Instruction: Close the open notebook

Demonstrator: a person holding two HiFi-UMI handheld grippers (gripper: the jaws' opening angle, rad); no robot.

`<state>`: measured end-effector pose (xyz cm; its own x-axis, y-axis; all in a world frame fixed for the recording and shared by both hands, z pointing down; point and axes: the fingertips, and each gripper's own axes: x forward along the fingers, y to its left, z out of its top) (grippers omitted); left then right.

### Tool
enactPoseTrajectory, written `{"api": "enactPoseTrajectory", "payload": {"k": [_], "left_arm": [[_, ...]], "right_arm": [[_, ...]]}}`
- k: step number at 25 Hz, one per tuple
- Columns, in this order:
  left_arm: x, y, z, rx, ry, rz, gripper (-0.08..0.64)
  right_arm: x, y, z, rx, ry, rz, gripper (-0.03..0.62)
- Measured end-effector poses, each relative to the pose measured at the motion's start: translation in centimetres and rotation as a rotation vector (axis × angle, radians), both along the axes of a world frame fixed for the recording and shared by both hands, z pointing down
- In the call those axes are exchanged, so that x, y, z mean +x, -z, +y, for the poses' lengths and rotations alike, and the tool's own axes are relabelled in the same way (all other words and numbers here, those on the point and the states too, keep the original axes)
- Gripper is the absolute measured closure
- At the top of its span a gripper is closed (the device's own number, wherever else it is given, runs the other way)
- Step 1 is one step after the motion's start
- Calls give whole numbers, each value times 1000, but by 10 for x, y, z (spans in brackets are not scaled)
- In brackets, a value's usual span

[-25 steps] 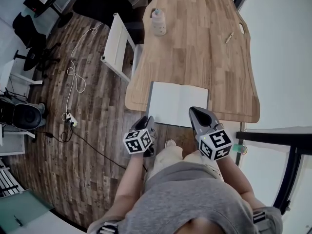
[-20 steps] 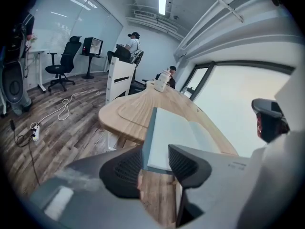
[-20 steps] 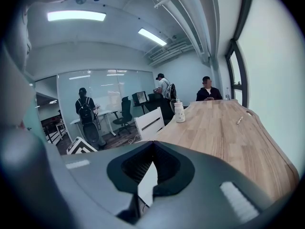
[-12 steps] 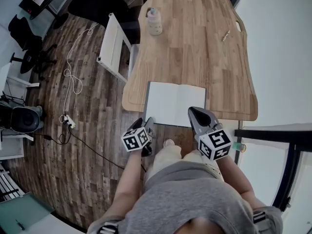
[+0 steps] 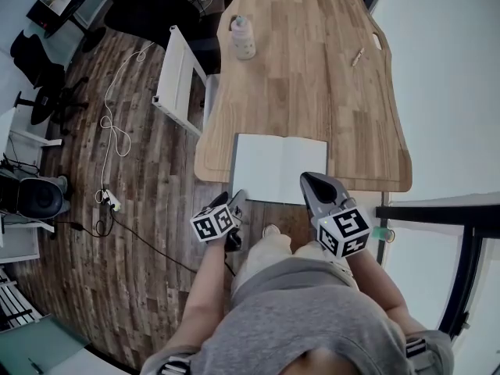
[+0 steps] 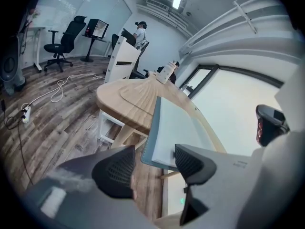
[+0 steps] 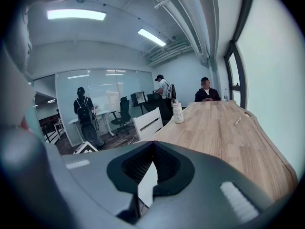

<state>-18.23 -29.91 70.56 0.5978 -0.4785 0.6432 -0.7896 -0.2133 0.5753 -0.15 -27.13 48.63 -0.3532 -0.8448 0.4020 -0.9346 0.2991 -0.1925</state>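
Observation:
The open notebook (image 5: 280, 168) lies flat with blank white pages near the front edge of the wooden table (image 5: 312, 92). My left gripper (image 5: 233, 204) hangs just off that edge, at the notebook's near-left corner. In the left gripper view its jaws are opening: the notebook's (image 6: 176, 128) overhanging corner shows in the gap of the left gripper (image 6: 151, 163), and neither pad touches it. My right gripper (image 5: 316, 184) rests over the near-right corner. The fingertips of the right gripper (image 7: 152, 144) meet, and a strip of white page shows behind them.
A bottle (image 5: 243, 37) and a pen (image 5: 357, 56) lie far back on the table. A white chair (image 5: 178, 76) stands left of the table, with a cable (image 5: 116, 127) on the wooden floor. Several people and office chairs are in the distance.
My left gripper has sunk a little below the table edge at the notebook's near-left corner. The right gripper and the notebook have stayed where they were.

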Motion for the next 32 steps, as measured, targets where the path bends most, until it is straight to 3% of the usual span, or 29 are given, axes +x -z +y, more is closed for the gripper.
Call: {"api": "enactPoseTrajectory", "payload": {"k": [11, 16, 22, 32], "left_arm": [[2, 6, 0, 5, 3, 15, 341], [-4, 15, -2, 38, 31, 3, 440], [-6, 22, -2, 64, 52, 16, 500], [-3, 50, -1, 125, 68, 70, 523]], "right_arm": [[-3, 4, -4, 7, 7, -4, 591], [-7, 5, -4, 11, 14, -4, 591], [-12, 6, -3, 20, 21, -5, 591], [-17, 10, 0, 32, 29, -9, 591]]}}
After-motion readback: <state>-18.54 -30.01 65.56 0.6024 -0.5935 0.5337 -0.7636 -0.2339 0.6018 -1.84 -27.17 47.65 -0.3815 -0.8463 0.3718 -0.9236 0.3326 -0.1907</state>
